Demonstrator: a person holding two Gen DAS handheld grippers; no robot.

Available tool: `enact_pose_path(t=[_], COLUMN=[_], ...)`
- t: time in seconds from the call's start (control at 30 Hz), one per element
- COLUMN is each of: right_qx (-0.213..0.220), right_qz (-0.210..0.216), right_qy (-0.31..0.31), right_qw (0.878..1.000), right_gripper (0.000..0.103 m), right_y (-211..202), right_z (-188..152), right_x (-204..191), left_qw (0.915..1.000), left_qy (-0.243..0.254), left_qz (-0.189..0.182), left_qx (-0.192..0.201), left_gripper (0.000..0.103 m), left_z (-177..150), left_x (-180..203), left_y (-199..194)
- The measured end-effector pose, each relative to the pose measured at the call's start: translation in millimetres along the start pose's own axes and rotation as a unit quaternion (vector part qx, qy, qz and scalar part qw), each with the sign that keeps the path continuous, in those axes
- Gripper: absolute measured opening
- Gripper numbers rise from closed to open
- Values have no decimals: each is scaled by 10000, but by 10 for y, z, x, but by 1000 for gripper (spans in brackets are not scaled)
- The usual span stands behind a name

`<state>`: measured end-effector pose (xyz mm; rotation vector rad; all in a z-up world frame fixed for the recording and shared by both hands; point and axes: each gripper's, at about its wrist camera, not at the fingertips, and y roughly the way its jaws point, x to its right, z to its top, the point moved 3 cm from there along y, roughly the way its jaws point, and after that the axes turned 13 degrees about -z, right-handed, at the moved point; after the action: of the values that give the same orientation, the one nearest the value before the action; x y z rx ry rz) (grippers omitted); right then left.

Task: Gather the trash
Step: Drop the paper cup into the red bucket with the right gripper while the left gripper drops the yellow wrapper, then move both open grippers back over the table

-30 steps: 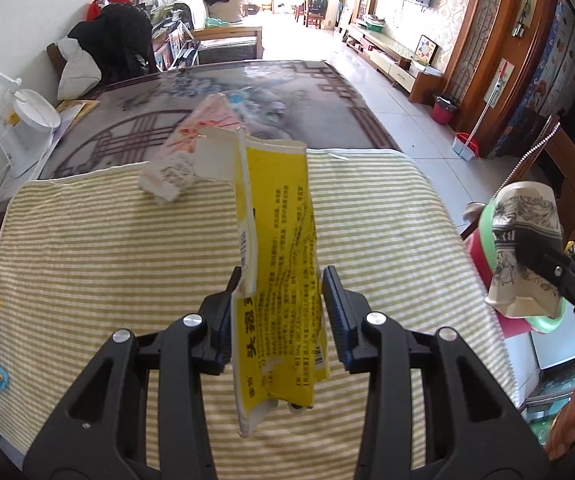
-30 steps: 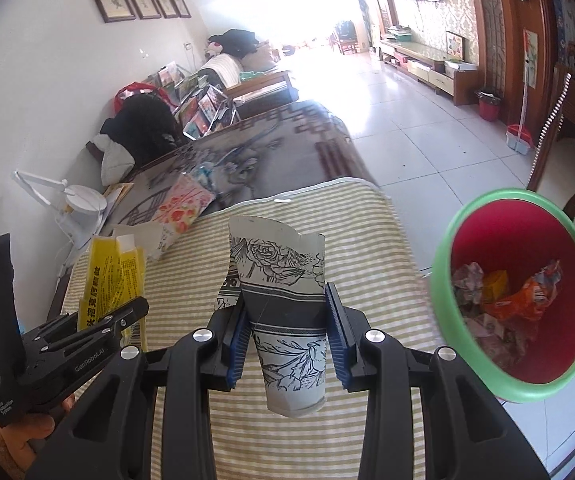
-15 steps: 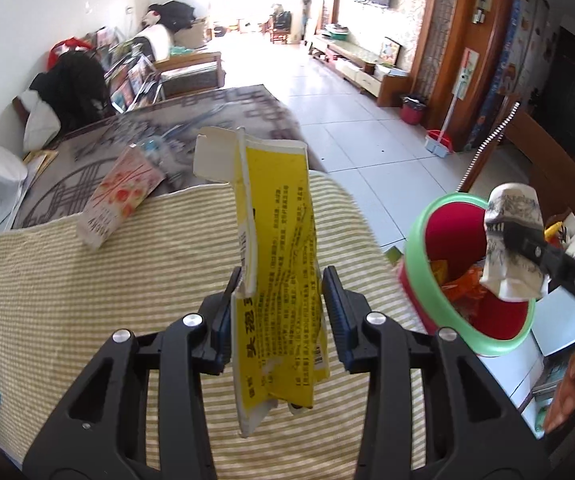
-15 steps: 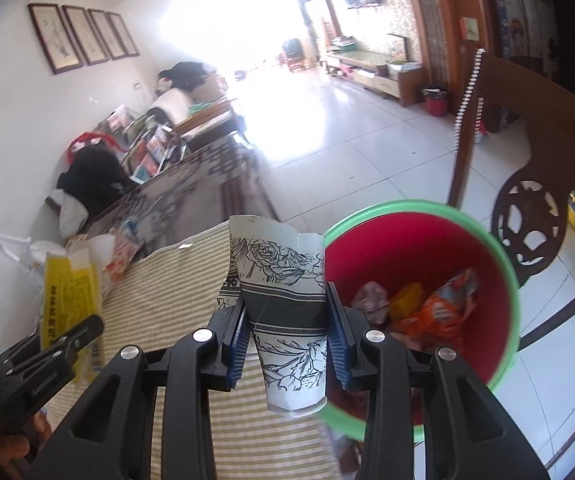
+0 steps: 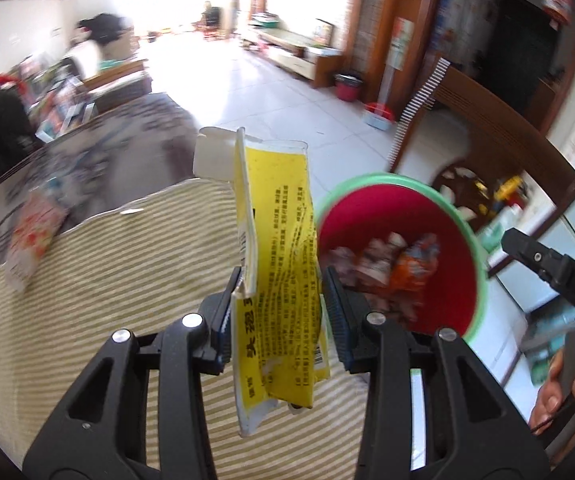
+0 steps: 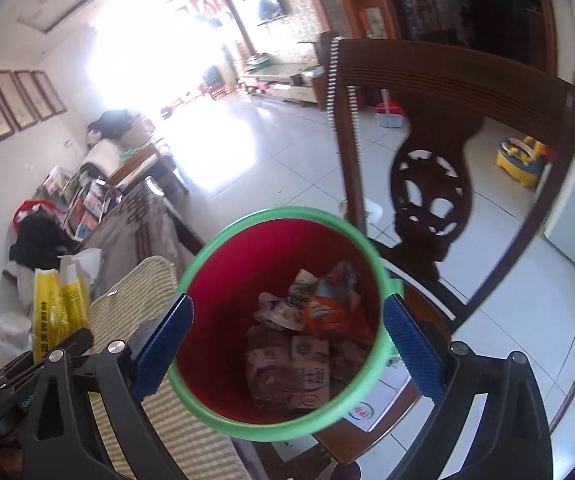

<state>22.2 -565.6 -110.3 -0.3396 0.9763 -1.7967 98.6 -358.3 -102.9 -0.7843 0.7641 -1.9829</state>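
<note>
Yellow packet (image 5: 277, 264) ×1 clamped upright in left tool (image 5: 277, 312), right tool (image 6: 285, 344) just sprung wide, nothing between its pads, over one red bin (image 6: 223, 408), trash heap inside, striped desk (image 5: 107, 264) alongside.

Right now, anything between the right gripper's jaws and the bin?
Nothing. In the right wrist view the right gripper stands open and empty over the red bin, with only open air down to the trash inside.

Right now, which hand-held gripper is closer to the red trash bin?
The right hand-held gripper: it hangs open directly over the red trash bin, jaws just opened, nothing between them. The left hand-held gripper is beside the bin over the striped cloth, clamping a yellow packet.
</note>
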Motion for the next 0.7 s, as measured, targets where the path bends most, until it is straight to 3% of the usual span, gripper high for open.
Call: enact_pose_path(t=[0.17, 0.27, 0.4, 0.47, 0.57, 0.7], right_qx=[225, 218, 170, 123, 63, -31], right_qz=[-298, -383, -314, -239, -26, 240], right_qy=[280, 394, 375, 274, 99, -258], right_qw=[9989, 9983, 9987, 9993, 9999, 9994], right_gripper=[92, 92, 92, 92, 92, 92], right_y=[-206, -267, -286, -258, -211, -98], right_z=[8, -32, -121, -149, -154, -171], right_x=[324, 447, 405, 297, 37, -408], left_qw=[9969, 9918, 9946, 9967, 9989, 9900], left_qy=[504, 921, 803, 656, 306, -355], left_qz=[-545, -708, -607, -413, 292, 1358], left_qx=[-254, -526, -260, -248, -220, -103], left_gripper=[39, 78, 85, 85, 85, 85], left_z=[106, 137, 96, 51, -45, -127], left_x=[519, 777, 645, 427, -230, -1266], left_y=[367, 558, 423, 370, 253, -57])
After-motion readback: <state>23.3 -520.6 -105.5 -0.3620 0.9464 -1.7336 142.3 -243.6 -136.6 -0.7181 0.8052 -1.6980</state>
